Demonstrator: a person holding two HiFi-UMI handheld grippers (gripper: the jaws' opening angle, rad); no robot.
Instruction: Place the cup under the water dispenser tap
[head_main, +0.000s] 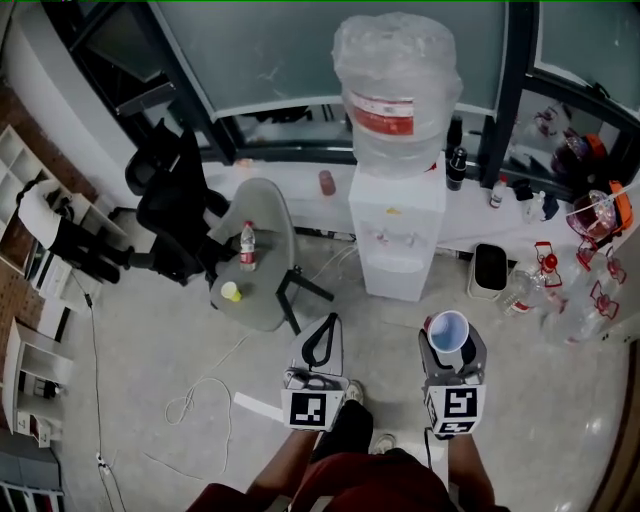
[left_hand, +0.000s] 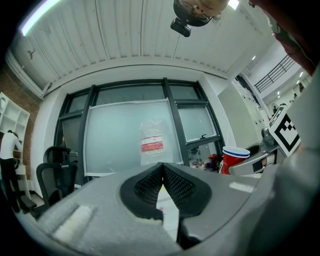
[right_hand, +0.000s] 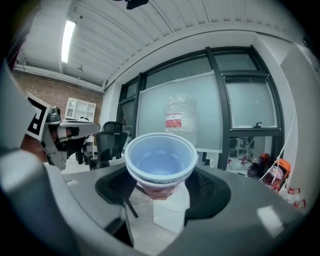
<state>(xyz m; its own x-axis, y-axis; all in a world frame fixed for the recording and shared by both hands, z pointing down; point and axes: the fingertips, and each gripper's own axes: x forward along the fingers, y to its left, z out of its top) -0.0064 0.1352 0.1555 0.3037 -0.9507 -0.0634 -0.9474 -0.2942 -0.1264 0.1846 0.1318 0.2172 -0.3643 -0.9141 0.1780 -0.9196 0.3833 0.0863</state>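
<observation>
Lower right, right gripper (head_main: 450, 352) clamps the cup (head_main: 447, 327) upright, seemingly mid-carry; left gripper (head_main: 320, 342) pinched together, empty. Next: reach the water dispenser (head_main: 397, 215), upper centre.

Soft, even daylight from the frosted windows (head_main: 280, 50); a ceiling strip light (right_hand: 66, 41) glares upper left; gripper views bend strongly at edges.
</observation>
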